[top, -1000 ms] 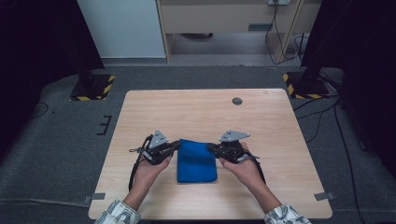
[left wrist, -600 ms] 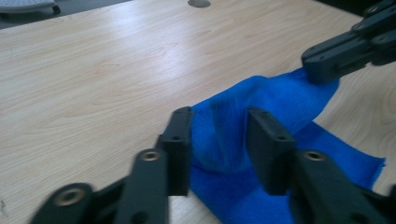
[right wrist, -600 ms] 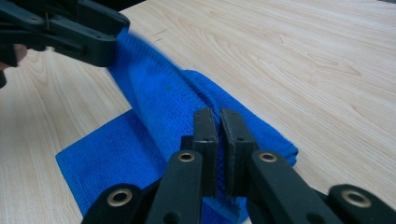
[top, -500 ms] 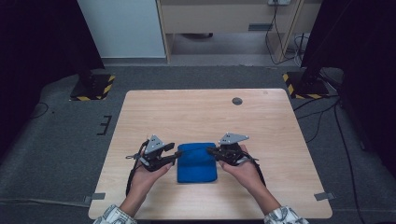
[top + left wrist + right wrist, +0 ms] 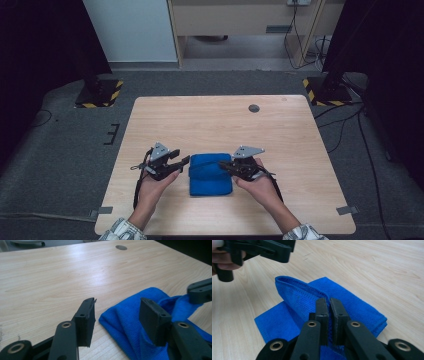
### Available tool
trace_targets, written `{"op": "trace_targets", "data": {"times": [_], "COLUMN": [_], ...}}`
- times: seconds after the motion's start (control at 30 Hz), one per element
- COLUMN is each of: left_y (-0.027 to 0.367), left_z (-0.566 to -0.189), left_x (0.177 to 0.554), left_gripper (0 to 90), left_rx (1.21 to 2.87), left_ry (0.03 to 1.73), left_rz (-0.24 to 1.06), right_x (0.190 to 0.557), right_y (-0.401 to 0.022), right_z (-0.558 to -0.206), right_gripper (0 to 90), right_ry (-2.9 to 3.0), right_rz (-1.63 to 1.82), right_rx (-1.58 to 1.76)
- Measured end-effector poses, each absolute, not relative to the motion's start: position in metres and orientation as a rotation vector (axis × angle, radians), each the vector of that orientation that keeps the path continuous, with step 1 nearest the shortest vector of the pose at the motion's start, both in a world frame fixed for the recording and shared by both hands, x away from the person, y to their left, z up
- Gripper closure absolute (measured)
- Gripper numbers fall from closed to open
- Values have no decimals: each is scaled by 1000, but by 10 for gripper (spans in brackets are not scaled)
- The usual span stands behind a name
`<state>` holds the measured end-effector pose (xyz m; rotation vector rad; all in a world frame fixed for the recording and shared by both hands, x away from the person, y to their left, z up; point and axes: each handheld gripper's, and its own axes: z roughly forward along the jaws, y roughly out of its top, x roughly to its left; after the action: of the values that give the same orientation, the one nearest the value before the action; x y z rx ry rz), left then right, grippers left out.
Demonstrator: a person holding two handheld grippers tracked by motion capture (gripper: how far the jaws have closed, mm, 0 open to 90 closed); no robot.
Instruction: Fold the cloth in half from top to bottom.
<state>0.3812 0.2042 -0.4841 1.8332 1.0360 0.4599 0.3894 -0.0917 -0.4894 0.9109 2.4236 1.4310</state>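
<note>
A folded blue cloth (image 5: pixel 210 175) lies on the wooden table (image 5: pixel 225 125) between my two hands. My left gripper (image 5: pixel 186 161) stands at its left edge; its jaws have just been opening. In the left gripper view the left gripper (image 5: pixel 117 312) is open, with a corner of the cloth (image 5: pixel 125 320) lying loose between the jaws, untouched by the pads. My right gripper (image 5: pixel 222 165) is at the cloth's right side. In the right gripper view the right gripper (image 5: pixel 329 303) is shut on a raised fold of the cloth (image 5: pixel 297 295).
A dark round grommet (image 5: pixel 254 108) sits in the far right part of the tabletop. Bare wood stretches beyond the cloth and to both sides. Stands with yellow-and-black bases (image 5: pixel 97 94) are on the floor past the table's far corners.
The left gripper's jaws opened and let go of the cloth's left edge, and that hand drew slightly left. The right gripper kept its grip and stayed put.
</note>
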Motion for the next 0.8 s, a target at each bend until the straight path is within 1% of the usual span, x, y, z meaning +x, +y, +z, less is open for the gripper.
{"op": "trace_targets", "data": {"times": [0.17,0.43,0.7,0.8], "left_y": [199,188,182,182], "left_z": [-490,-499,-503,-504], "left_x": [384,383,381,379], "left_gripper": [454,441,432,428], "left_rx": [1863,1917,1944,1954], "left_ry": [1018,1008,992,987], "left_rz": [469,468,466,463], "right_x": [381,370,357,354], "right_y": [-94,-101,-102,-101], "right_z": [-495,-504,-507,-509], "right_gripper": [854,817,811,781], "right_ry": [2444,2477,2507,2524], "right_rz": [1431,1445,1470,1454], "right_rx": [904,911,899,882]}}
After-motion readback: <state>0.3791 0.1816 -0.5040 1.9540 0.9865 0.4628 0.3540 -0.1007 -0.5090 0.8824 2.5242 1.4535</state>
